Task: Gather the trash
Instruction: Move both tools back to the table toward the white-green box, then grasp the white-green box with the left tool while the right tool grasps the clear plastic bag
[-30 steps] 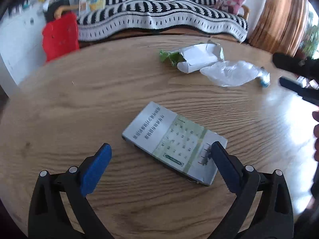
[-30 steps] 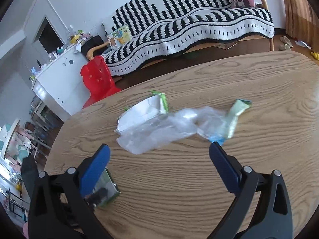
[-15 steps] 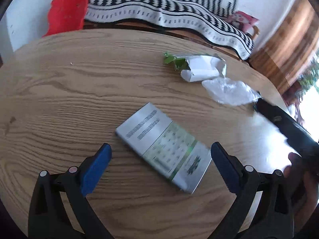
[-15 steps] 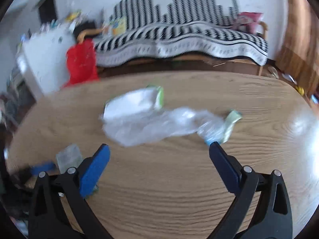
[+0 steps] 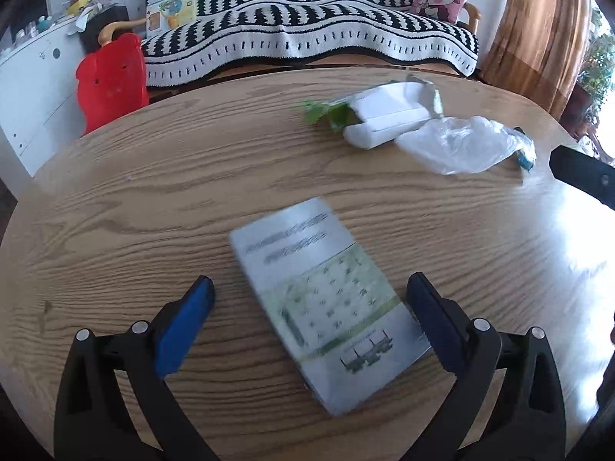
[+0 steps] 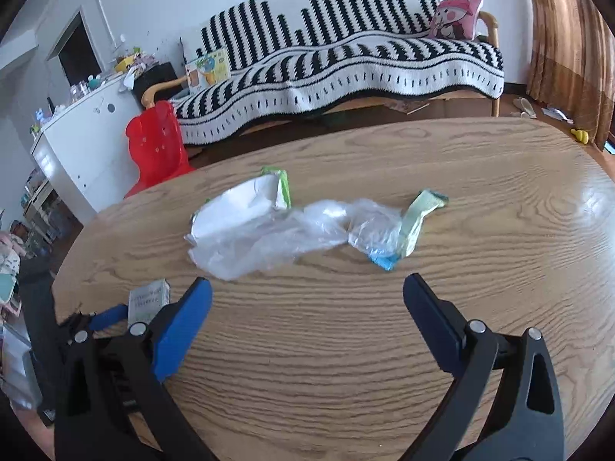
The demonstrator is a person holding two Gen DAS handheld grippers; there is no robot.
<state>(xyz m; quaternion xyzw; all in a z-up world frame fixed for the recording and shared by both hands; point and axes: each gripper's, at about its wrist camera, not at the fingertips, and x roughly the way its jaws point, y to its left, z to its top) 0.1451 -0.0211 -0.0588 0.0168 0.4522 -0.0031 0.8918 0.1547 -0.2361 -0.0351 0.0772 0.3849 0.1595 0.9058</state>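
Observation:
A flat grey-and-green carton [image 5: 326,296] lies on the round wooden table [image 5: 115,199]. My left gripper [image 5: 309,299] is open, its blue fingers on either side of the carton's near half. Further back lie a torn white-and-green wrapper [image 5: 388,115] and a crumpled clear plastic bag [image 5: 457,146]. In the right wrist view my right gripper [image 6: 307,299] is open and empty, short of the plastic bag [image 6: 292,230], the white wrapper [image 6: 238,207] and a pale green and blue wrapper [image 6: 411,223]. The carton [image 6: 148,299] and the left gripper's blue finger [image 6: 107,315] show at the left.
Behind the table stand a sofa with a black-and-white striped cover [image 6: 346,57], a red plastic chair [image 6: 157,150] and a white cabinet [image 6: 77,146]. A brown curtain [image 6: 569,38] hangs at the right. The right gripper's black tip [image 5: 580,173] shows at the left wrist view's right edge.
My left gripper has moved forward and turned, so the carton now lies between its fingers. My right gripper has swung and now faces the plastic bag and wrappers head on.

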